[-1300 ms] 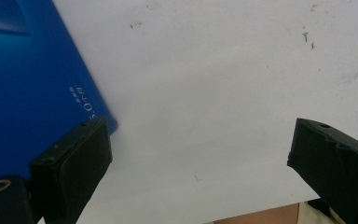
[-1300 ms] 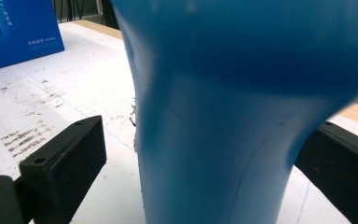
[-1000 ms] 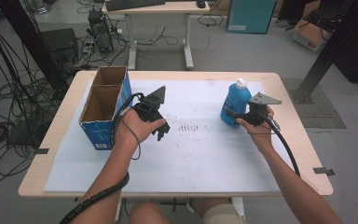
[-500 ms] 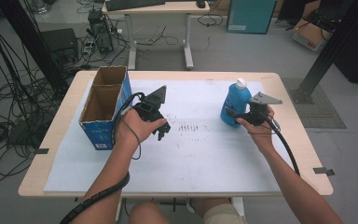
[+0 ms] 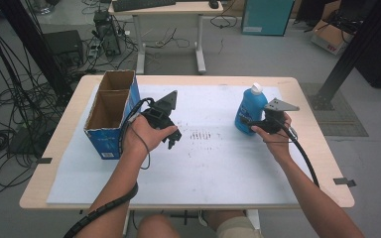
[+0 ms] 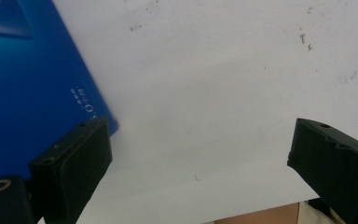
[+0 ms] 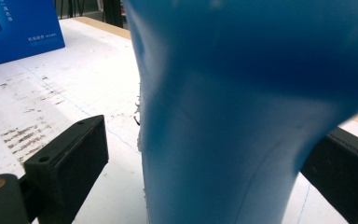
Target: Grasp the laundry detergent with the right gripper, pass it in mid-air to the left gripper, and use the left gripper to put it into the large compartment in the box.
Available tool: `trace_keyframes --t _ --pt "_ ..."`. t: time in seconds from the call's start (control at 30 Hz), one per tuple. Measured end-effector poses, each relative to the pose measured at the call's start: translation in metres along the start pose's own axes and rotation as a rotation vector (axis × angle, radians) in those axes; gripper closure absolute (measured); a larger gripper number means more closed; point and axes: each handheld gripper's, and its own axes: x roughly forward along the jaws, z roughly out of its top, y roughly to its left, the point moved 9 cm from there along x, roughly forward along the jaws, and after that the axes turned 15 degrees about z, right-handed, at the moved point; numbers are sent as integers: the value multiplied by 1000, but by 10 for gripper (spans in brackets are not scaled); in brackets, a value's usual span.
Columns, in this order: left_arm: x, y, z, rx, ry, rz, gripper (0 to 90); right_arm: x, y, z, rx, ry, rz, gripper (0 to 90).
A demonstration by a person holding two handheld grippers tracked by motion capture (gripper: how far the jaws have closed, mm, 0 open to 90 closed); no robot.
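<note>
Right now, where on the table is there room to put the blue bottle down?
Between the cardboard box and the blue bottle the white sheet lies bare, and along the near edge too. It is crowded beside the box, where the left gripper hovers.

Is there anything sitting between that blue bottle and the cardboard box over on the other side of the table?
Nothing lies on the white sheet between the blue bottle and the open cardboard box. But the left gripper, jaws open and empty, hangs over that stretch right beside the box. The right gripper has its jaws around the bottle.

Blue plastic bottle [image 5: 250,110] w/ white cap: upright on white table sheet, right side, far half; body sits betw. right gripper's jaws.
</note>
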Motion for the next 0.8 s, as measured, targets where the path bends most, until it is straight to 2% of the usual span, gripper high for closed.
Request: trace_keyframes --t 0.8 --pt "-1 0 1 -1 -1 -3 62 -1 0 2 -9 -6 1 48"
